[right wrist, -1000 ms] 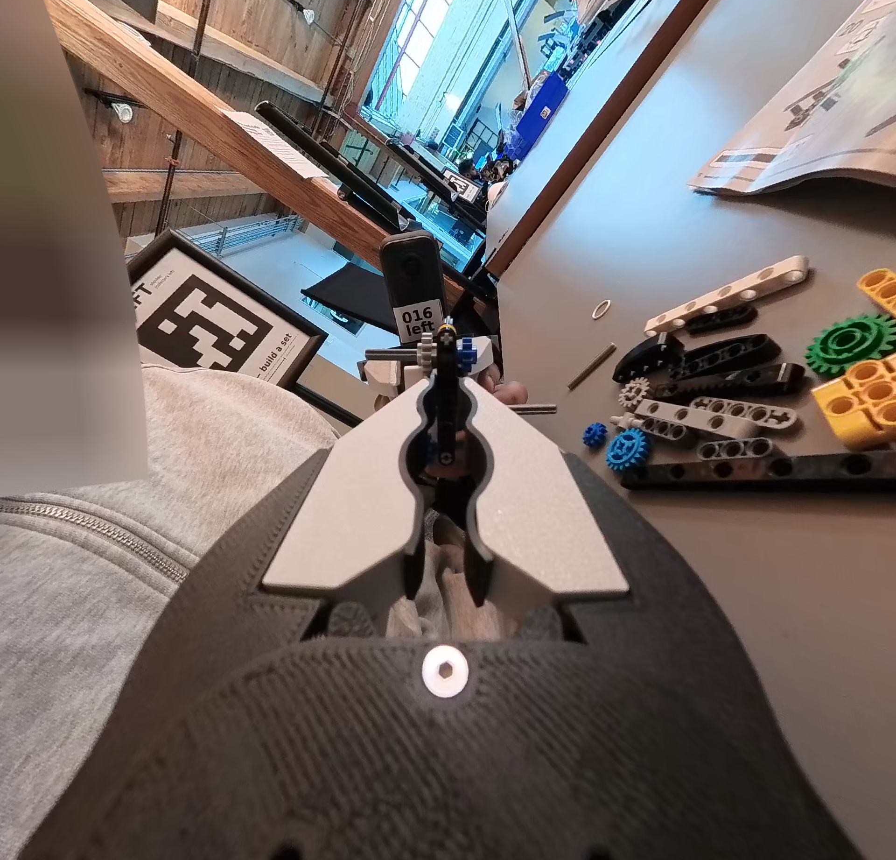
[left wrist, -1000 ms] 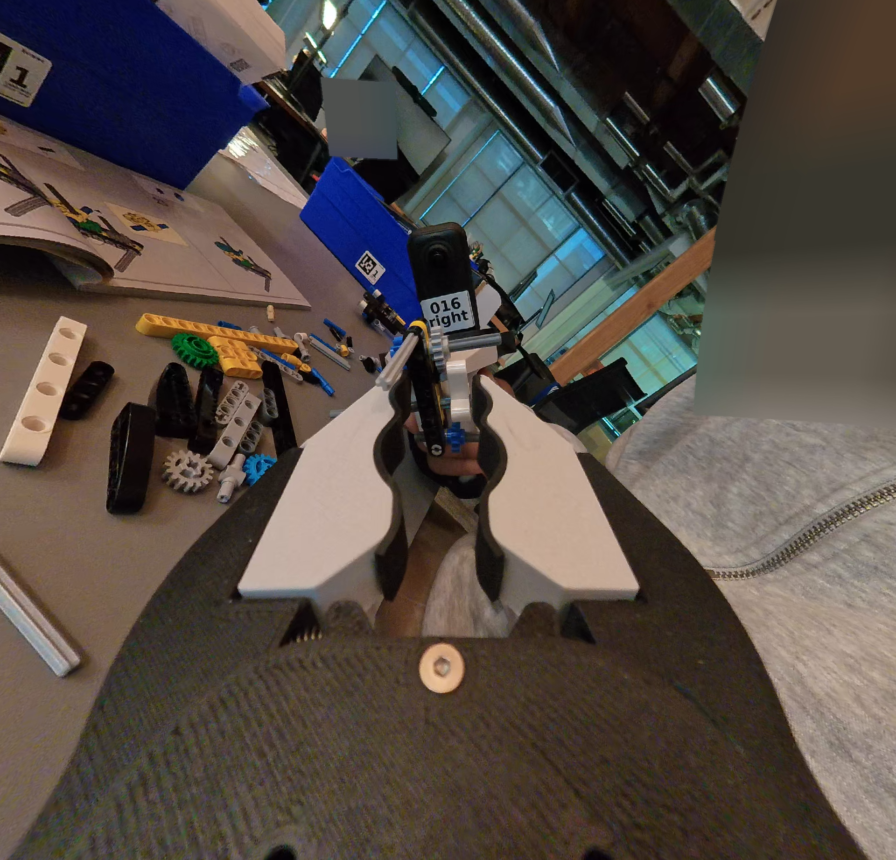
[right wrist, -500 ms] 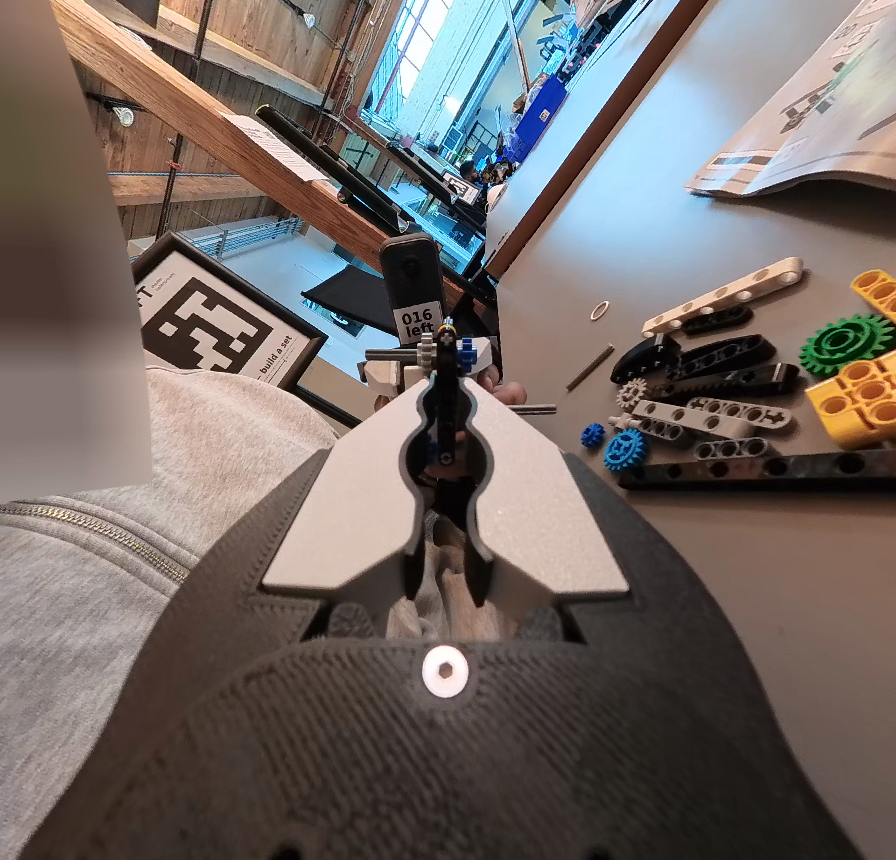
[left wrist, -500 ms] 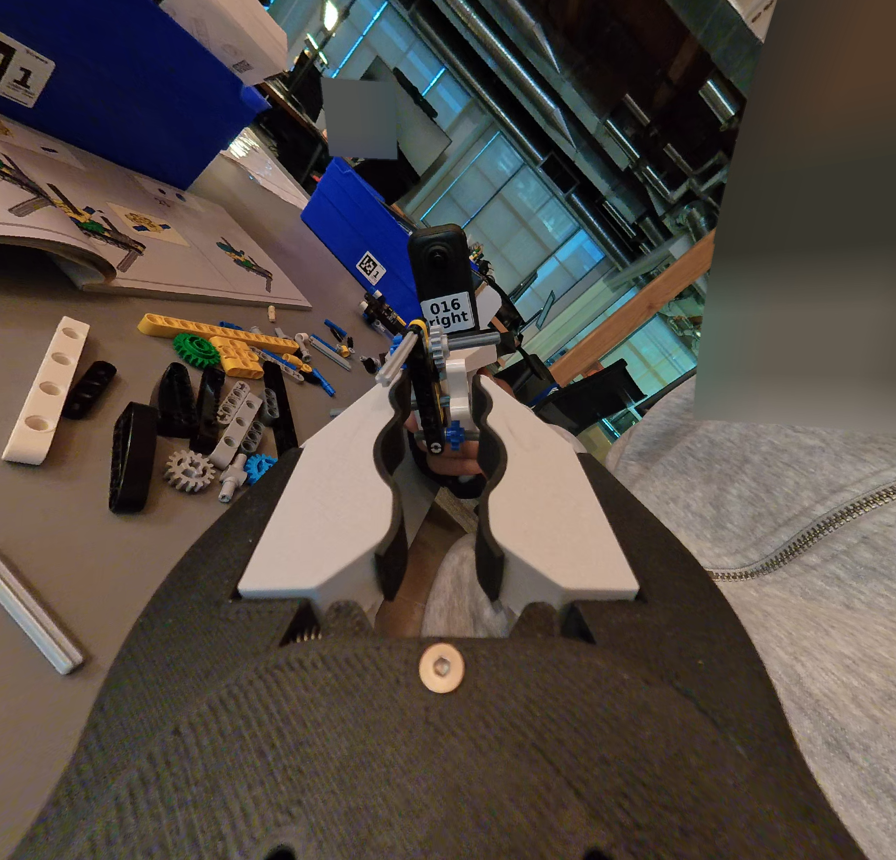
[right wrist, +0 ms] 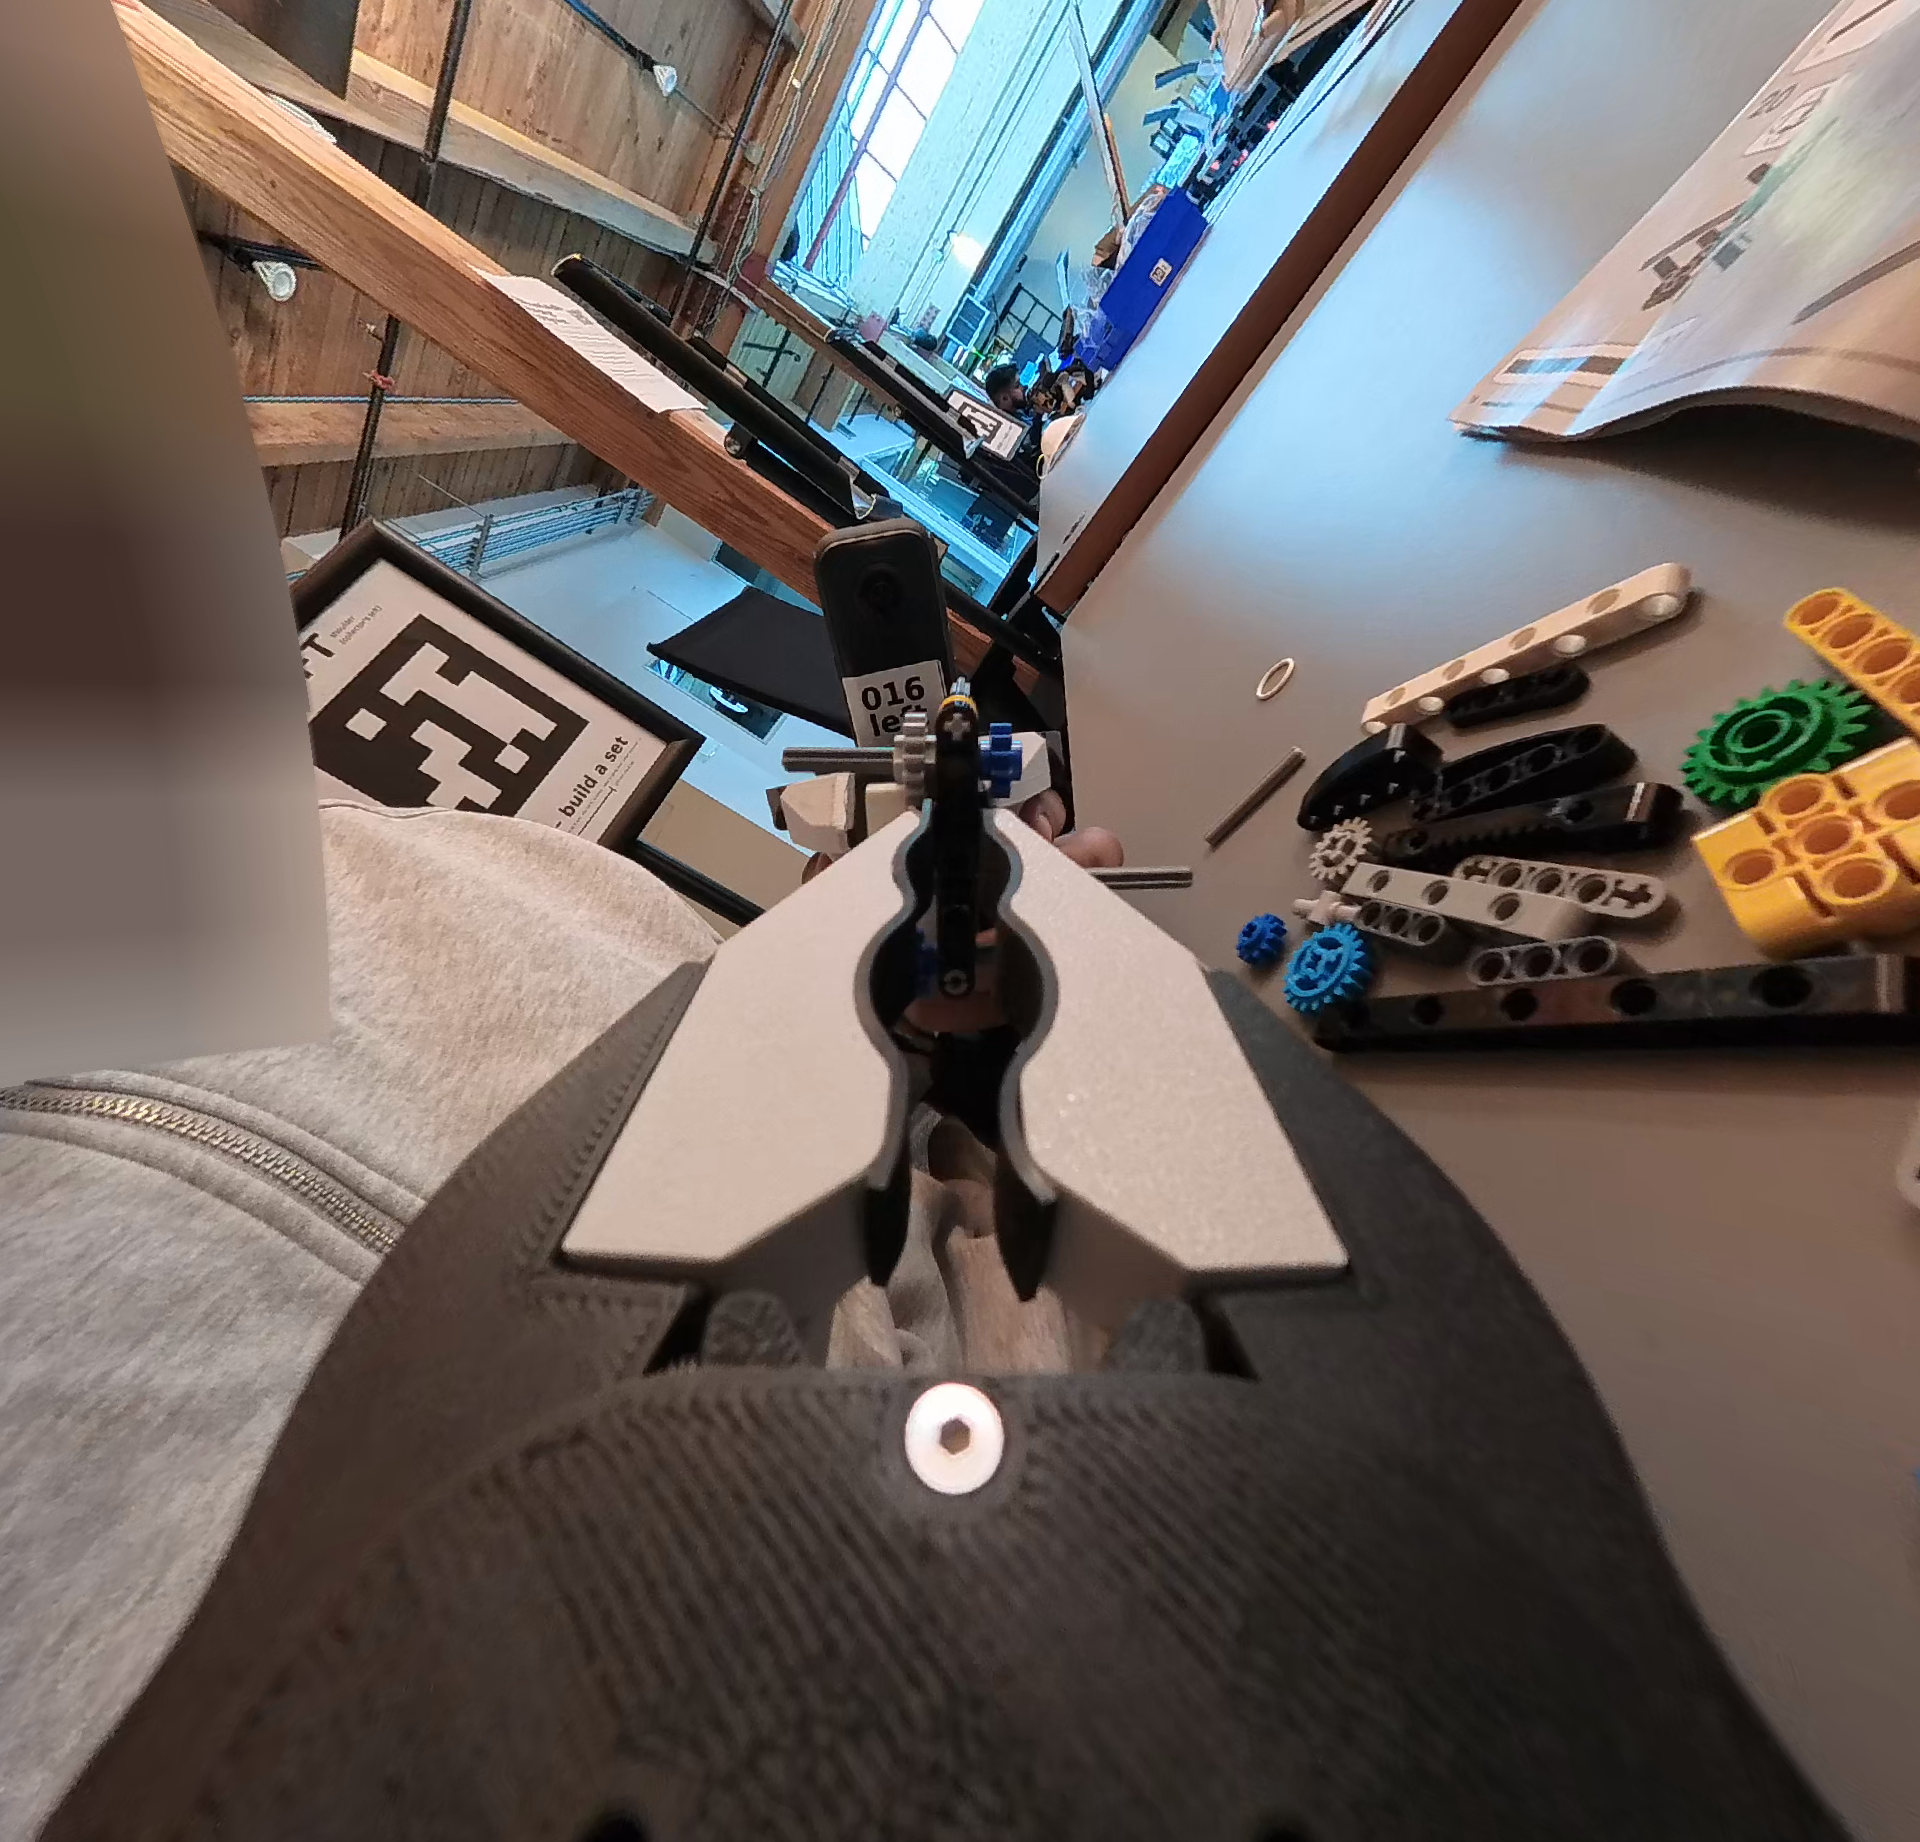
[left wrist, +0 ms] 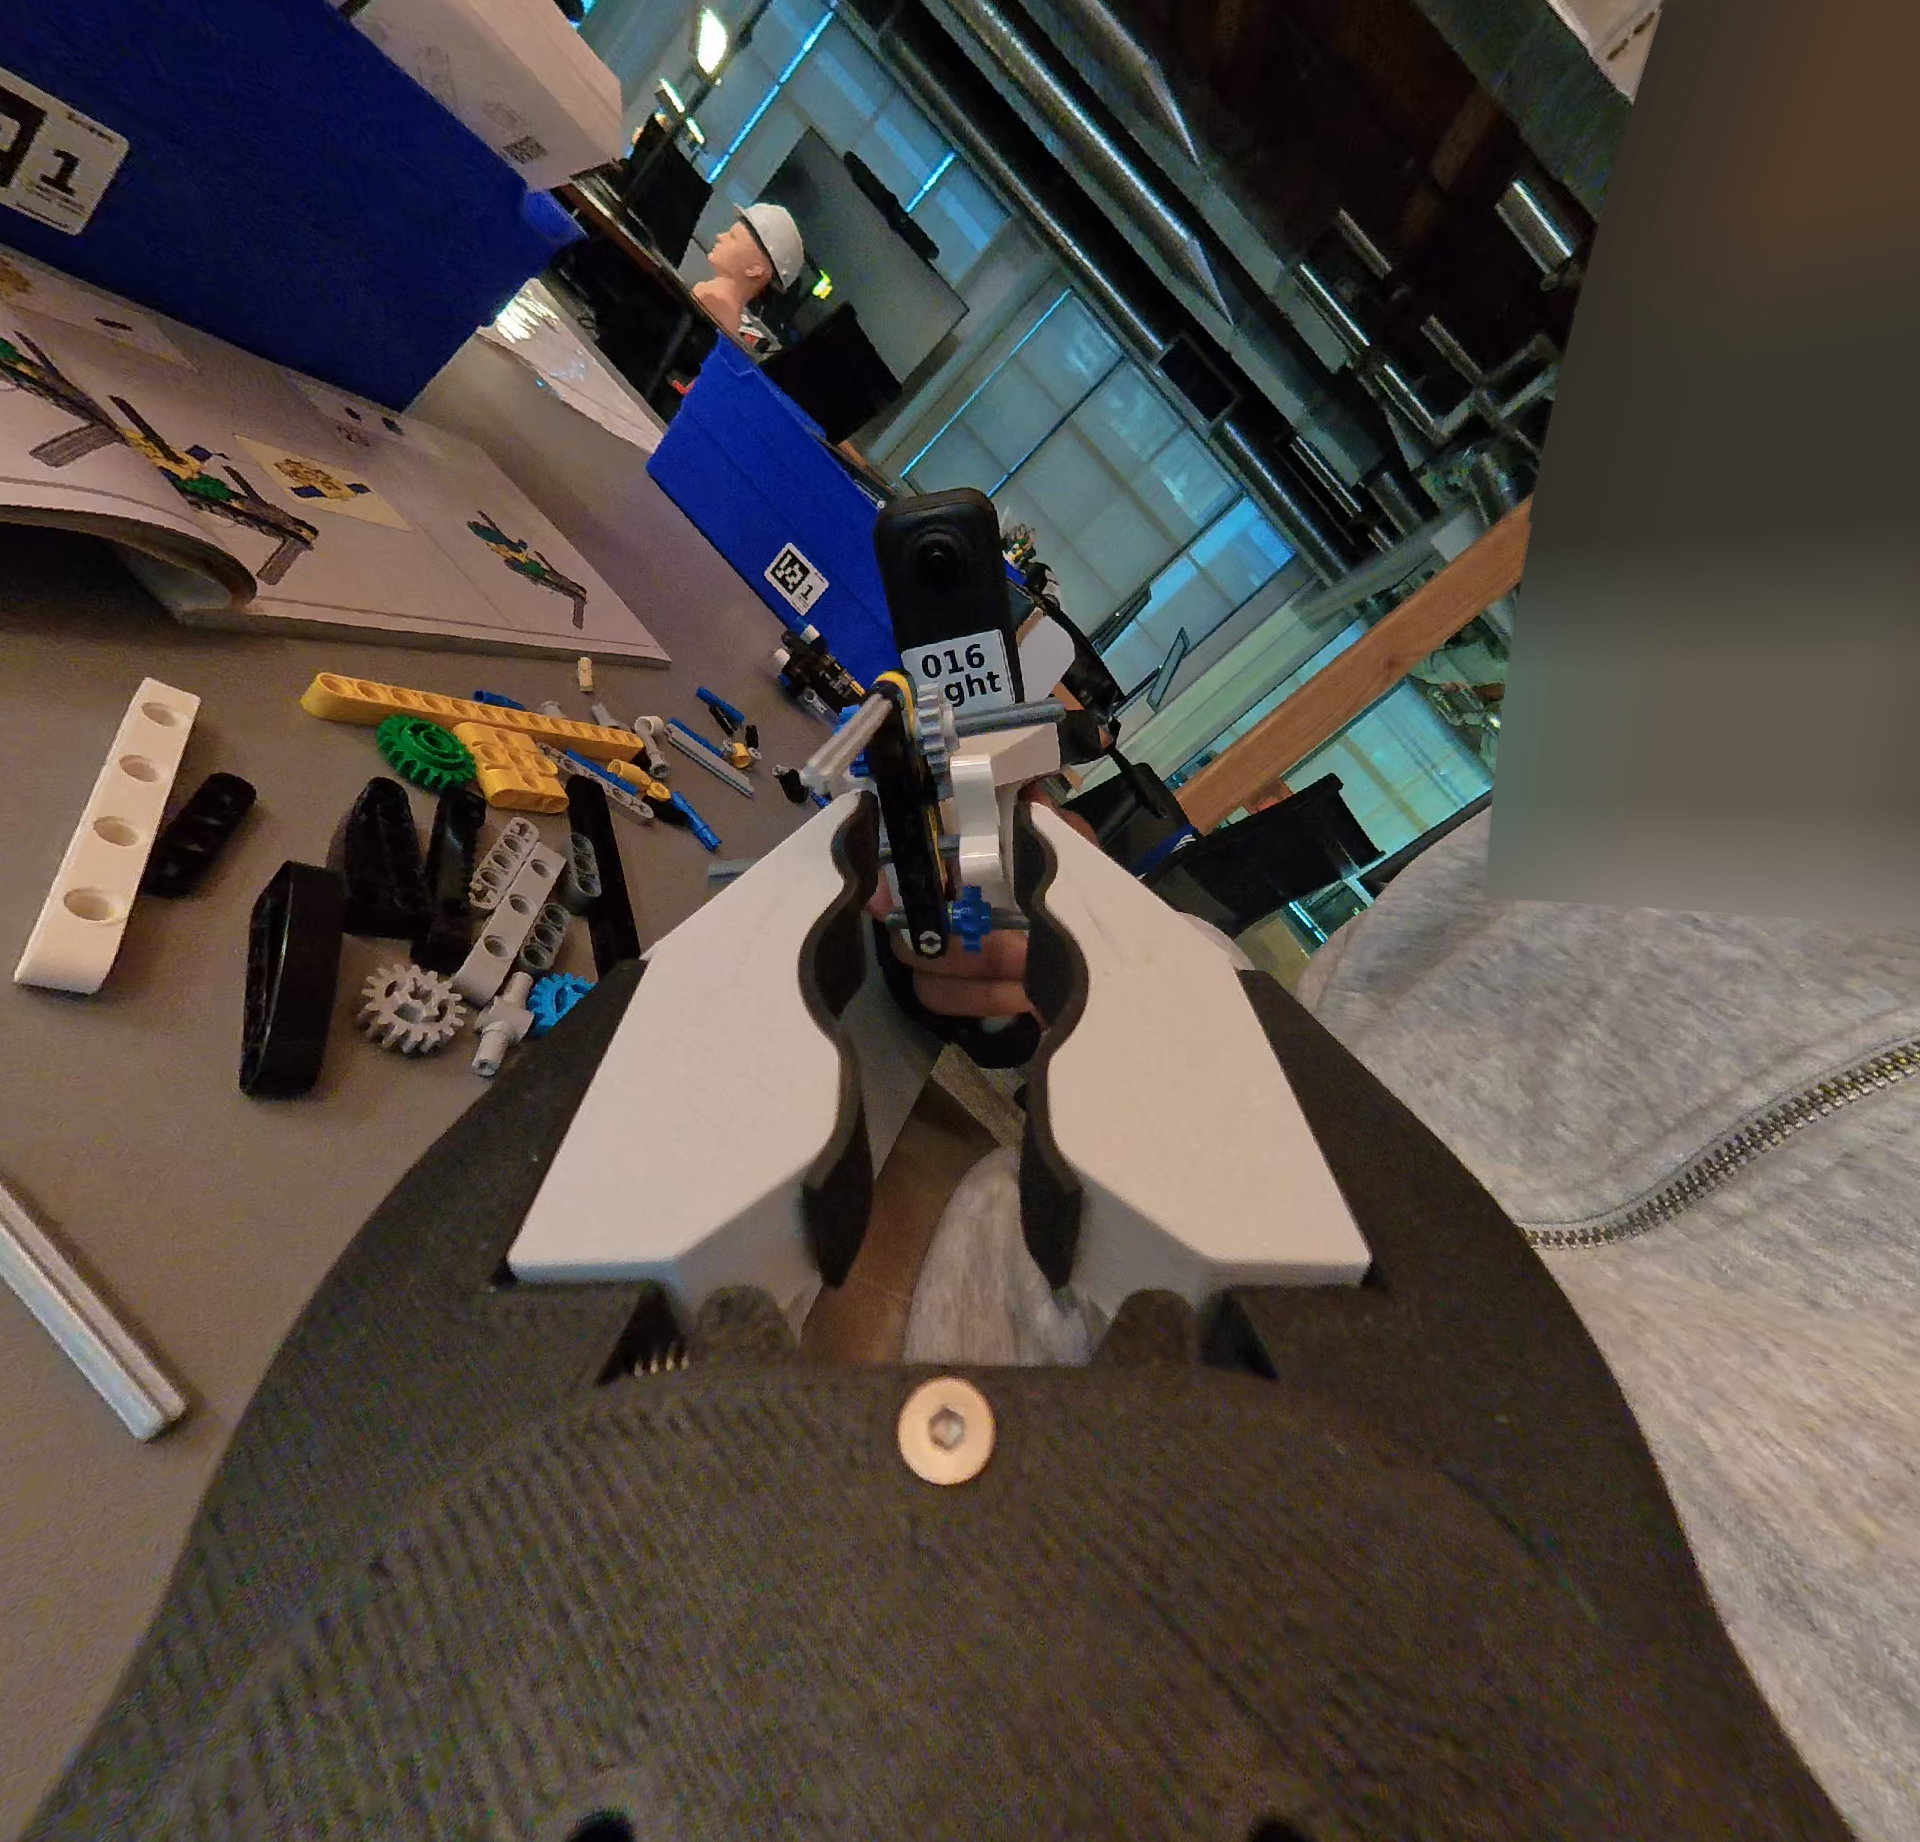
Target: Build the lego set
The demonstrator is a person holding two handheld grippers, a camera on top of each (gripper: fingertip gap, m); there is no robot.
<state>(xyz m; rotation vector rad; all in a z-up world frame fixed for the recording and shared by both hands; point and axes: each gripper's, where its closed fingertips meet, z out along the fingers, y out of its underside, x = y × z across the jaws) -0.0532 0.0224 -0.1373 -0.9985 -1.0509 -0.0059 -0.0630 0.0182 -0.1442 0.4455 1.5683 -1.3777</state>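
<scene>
Indoor scene, moderately dim, cool blue-teal daylight from tall windows (left wrist: 1122,462) in left wrist view; window (right wrist: 914,99) in right wrist view blown out, near white. Desk (right wrist: 1455,504) catches bluish sheen toward far edge. Soft short shadows under loose parts (left wrist: 301,971); dark shadow under curled booklet (right wrist: 1714,338). Strong wide-angle bending: beams, pipes, desk edge curve and tilt. Near black tool body (left wrist: 935,1584) slightly soft; centre sharp. Large smooth blurred patches at frame sides.
</scene>
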